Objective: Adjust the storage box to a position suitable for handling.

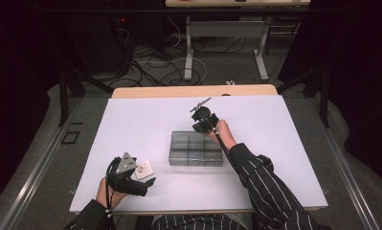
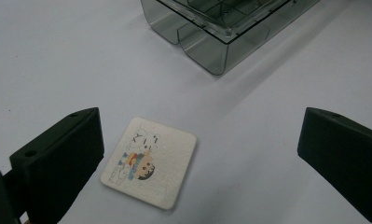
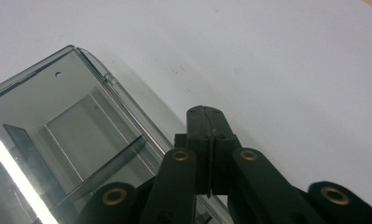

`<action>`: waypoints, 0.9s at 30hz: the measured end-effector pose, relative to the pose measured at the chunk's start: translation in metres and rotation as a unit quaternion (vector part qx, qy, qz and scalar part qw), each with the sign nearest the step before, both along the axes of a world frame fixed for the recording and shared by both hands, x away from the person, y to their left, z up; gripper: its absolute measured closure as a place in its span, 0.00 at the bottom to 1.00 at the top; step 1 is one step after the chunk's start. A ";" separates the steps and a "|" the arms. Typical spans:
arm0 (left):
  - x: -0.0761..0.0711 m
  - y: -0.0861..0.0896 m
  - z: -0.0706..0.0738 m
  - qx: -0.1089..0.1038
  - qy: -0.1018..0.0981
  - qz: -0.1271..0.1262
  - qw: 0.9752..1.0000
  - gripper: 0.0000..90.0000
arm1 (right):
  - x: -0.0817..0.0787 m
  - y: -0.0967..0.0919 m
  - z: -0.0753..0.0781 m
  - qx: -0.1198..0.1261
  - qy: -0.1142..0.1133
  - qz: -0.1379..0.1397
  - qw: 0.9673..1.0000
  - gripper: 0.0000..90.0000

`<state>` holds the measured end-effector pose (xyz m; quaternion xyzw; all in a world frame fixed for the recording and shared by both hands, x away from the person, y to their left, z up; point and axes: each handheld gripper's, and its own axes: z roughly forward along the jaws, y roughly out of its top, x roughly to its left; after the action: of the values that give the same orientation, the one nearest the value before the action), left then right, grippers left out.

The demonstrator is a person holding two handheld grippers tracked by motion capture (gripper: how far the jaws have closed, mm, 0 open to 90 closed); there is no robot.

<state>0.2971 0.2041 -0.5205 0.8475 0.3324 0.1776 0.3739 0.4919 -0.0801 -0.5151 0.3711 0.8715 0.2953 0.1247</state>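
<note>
The small square cream card with a cartoon picture (image 2: pixel 149 161) lies flat on the white counter (image 1: pixel 131 120), near the front left corner and well apart from the clear grey plastic box with compartments (image 1: pixel 196 148) at the middle. The card sits between the wide-open jaws of the left gripper (image 2: pixel 200 158), closer to the left jaw and a little ahead; these jaws hold nothing. The left hand (image 1: pixel 107 191) is clearly the nearer one, so I judge it will take the card. The right gripper (image 3: pixel 207 149) is at the far right edge of the box, jaws pressed together, with nothing visible between them.
</note>
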 end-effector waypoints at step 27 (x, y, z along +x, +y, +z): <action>0.000 0.001 0.001 -0.001 -0.001 -0.002 1.000 0.01 | -0.057 -0.056 0.025 0.096 0.023 0.055 0.994 0.23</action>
<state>0.2972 0.2046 -0.5199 0.8474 0.3306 0.1775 0.3756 0.4353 -0.1359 -0.4906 0.3396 0.8609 0.3753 0.0520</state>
